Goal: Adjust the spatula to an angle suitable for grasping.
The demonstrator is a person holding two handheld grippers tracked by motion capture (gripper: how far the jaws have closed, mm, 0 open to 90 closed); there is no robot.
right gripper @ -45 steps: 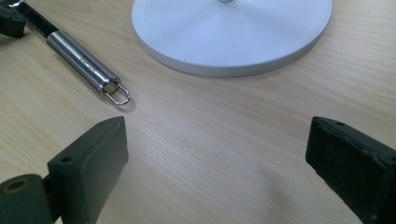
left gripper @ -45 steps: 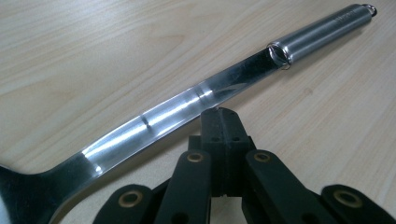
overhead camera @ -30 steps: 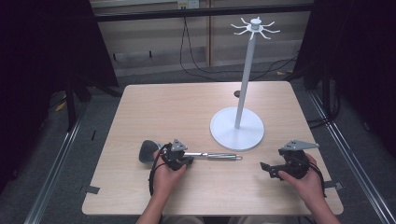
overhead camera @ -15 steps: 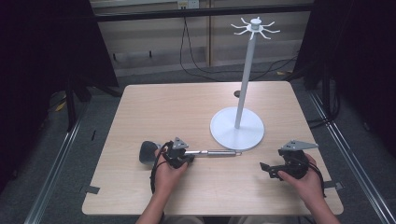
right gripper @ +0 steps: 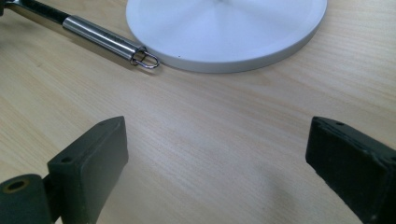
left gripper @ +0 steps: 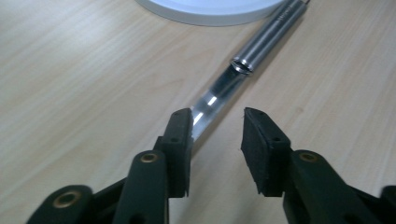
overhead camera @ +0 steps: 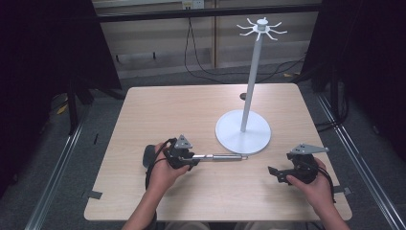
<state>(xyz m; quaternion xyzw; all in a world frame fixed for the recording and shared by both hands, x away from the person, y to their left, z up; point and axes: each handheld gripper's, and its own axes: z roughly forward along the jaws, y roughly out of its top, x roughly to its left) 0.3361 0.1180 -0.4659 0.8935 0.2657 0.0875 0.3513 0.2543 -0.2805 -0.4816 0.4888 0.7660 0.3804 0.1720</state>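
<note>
the utensil (overhead camera: 225,156) lies flat at lower centre of the tabletop (overhead camera: 191,110), its steel handle stiff, light and slick. my left tool (left gripper: 217,128) has just been opening, so i'd regrip the dark neck; the right tool (right gripper: 215,154) gapes empty.

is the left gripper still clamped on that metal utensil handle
Apart. In the left gripper view the left gripper has just been opening; the utensil lies on the table between the jaws, clear of the right pad.
</note>
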